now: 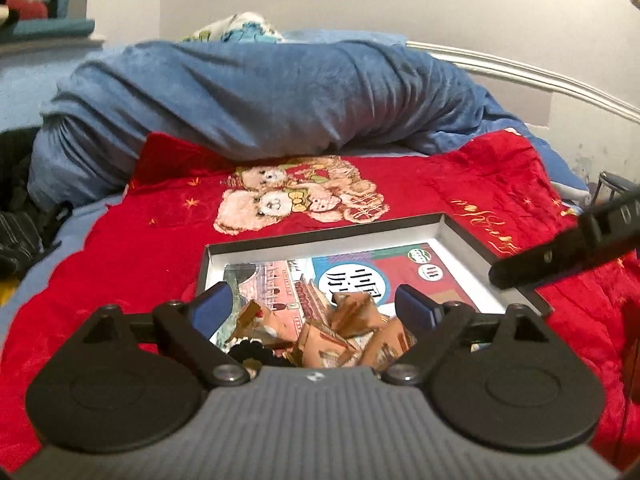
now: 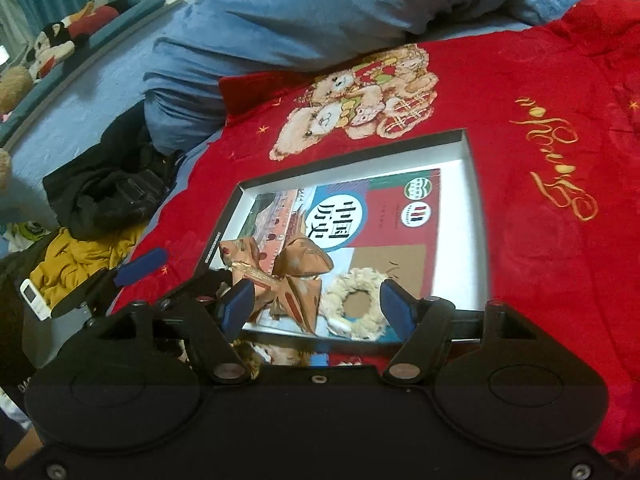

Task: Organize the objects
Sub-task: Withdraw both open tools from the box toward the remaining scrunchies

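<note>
One box [image 2: 474,216] — book [image 2: 400,216], orange packets [image 2: 296,272], fluffy ring [image 2: 360,304] inside

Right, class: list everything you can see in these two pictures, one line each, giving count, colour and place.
Box: one, white inside with dark rim, on the red blanket.
Book: one, red, blue and tan cover, flat in the box.
Snack packets: several, orange-brown, piled on the book at the box's near end.
Scrunchie: one, cream and fluffy, on the book beside the packets.
Red blanket: one, teddy-bear print, spread on the bed.
Blue quilt: one, bunched behind the blanket.
Clothes: a heap, black and mustard, left of the blanket.
Plush toy: one, black, white and red, far left.
Left gripper: one, black with blue pads, open over the packets.
Right gripper: one, same colours, open above the box.
</note>
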